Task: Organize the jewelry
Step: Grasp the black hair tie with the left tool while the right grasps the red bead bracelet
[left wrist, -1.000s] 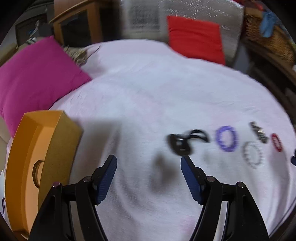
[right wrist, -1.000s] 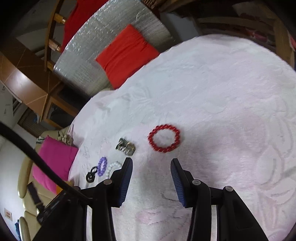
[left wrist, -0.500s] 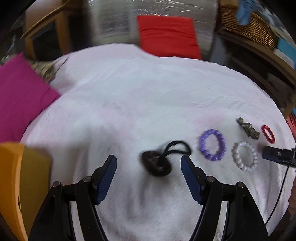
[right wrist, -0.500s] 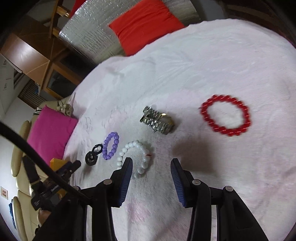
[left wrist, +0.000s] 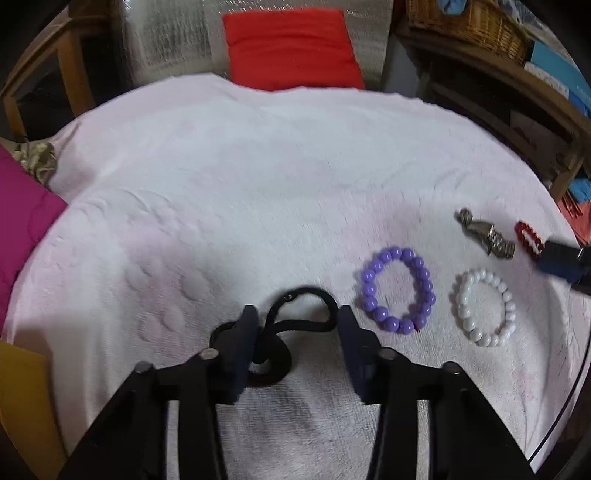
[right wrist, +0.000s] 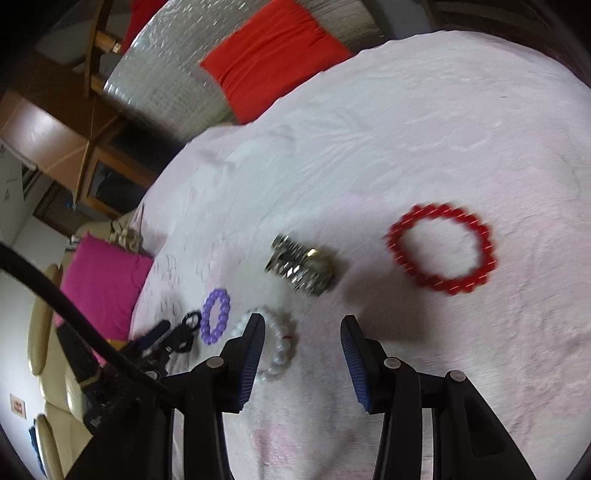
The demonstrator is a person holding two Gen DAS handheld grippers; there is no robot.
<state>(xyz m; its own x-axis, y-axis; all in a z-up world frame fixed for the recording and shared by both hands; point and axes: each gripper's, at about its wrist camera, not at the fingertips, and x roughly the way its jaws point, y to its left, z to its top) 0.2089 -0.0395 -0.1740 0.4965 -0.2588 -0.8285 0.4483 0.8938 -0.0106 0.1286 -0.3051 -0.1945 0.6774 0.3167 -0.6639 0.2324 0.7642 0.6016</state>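
On the white-pink cloth (left wrist: 258, 192) lie a black looped band (left wrist: 299, 317), a purple bead bracelet (left wrist: 399, 291), a white bead bracelet (left wrist: 484, 306), a metal watch (left wrist: 487, 236) and a red bead bracelet (left wrist: 530, 240). My left gripper (left wrist: 297, 325) is open, low over the black band, its fingers on either side of the loop. My right gripper (right wrist: 303, 336) is open and empty, just in front of the metal watch (right wrist: 303, 266), with the white bracelet (right wrist: 277, 350) by its left finger and the red bracelet (right wrist: 441, 249) to the right. The purple bracelet (right wrist: 216, 315) lies further left.
A yellow box (left wrist: 22, 402) stands at the left edge. A magenta cushion (left wrist: 22, 229) lies to the left and a red cushion (left wrist: 288, 48) on a silver-covered chair behind. A wicker basket (left wrist: 469, 26) and shelves stand at the back right.
My left gripper swung right from the yellow box and came down around the black band, narrowing its opening. My right gripper moved left from the red bracelet toward the watch and white bracelet.
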